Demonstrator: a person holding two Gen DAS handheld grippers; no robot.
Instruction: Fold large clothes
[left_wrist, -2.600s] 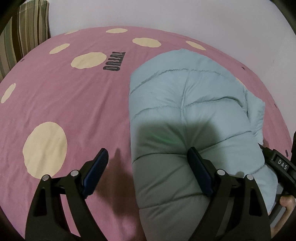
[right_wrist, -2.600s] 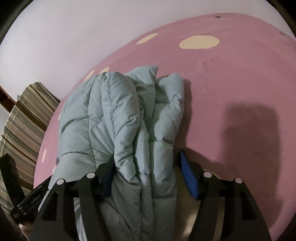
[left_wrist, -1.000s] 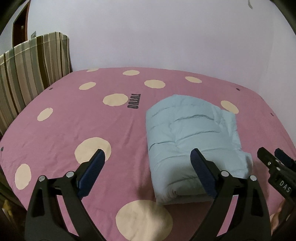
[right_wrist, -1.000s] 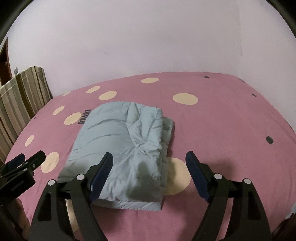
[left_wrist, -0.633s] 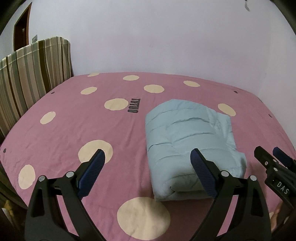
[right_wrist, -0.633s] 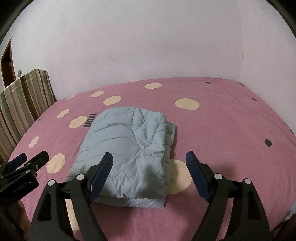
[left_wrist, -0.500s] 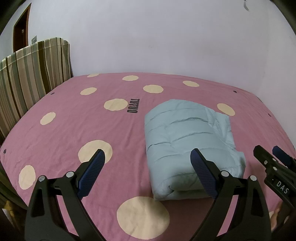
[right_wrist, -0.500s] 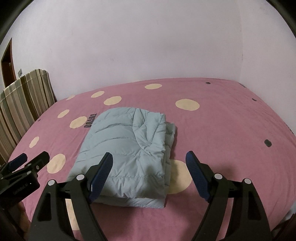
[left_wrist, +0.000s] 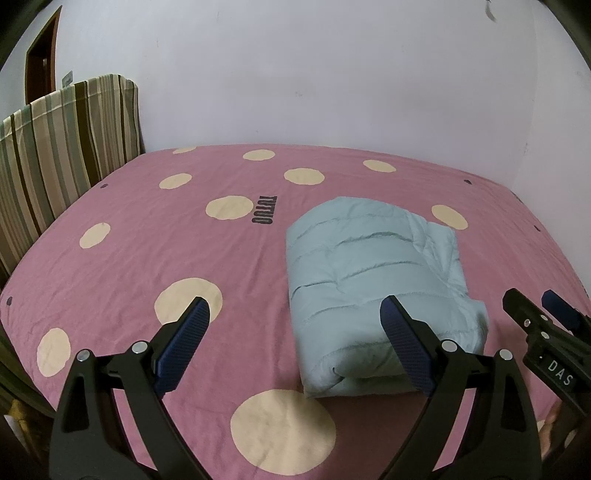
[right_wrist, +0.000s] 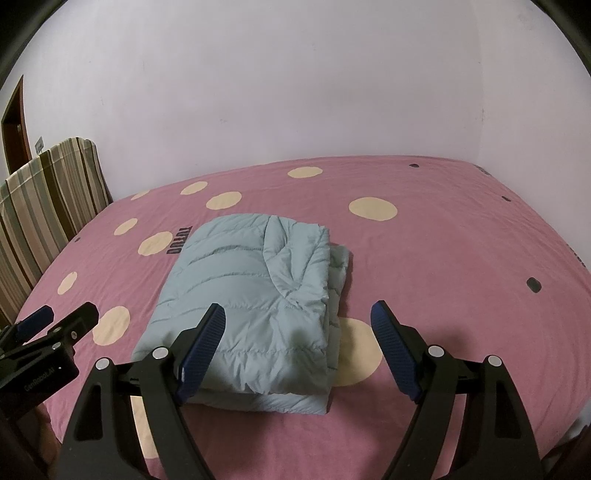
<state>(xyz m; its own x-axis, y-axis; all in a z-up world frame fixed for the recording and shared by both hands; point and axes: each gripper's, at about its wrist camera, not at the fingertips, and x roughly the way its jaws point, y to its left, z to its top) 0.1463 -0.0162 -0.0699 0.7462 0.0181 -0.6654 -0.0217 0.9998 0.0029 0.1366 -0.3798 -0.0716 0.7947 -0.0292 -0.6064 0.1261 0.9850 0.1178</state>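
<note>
While it lies folded into a thick rectangular bundle on the bed, the pale blue quilted down jacket (left_wrist: 373, 273) sits just ahead of both tongs, touched by neither. From the left gripper (left_wrist: 291, 341), whose jaws stand wide and hold nothing, the bundle lies ahead and toward the right finger; from the right gripper (right_wrist: 295, 338), equally wide and empty, it lies ahead and toward the left finger. An under layer pokes out along the bundle's edge on the right gripper's side, where the fold looks looser and puffier. The pink sheet (left_wrist: 147, 258) with cream dots spreads beyond on every side, a striped headboard (left_wrist: 62, 147) stands far to the left, and a plain white wall (right_wrist: 295, 92) closes the background.

The fold appears finished, or nearly so. To end it well, any last touch would best be a light press on the puffy top and a tuck of the protruding layer, made with spread jaws kept flat so the slippery padded fabric does not spring open or slide off its stack.
</note>
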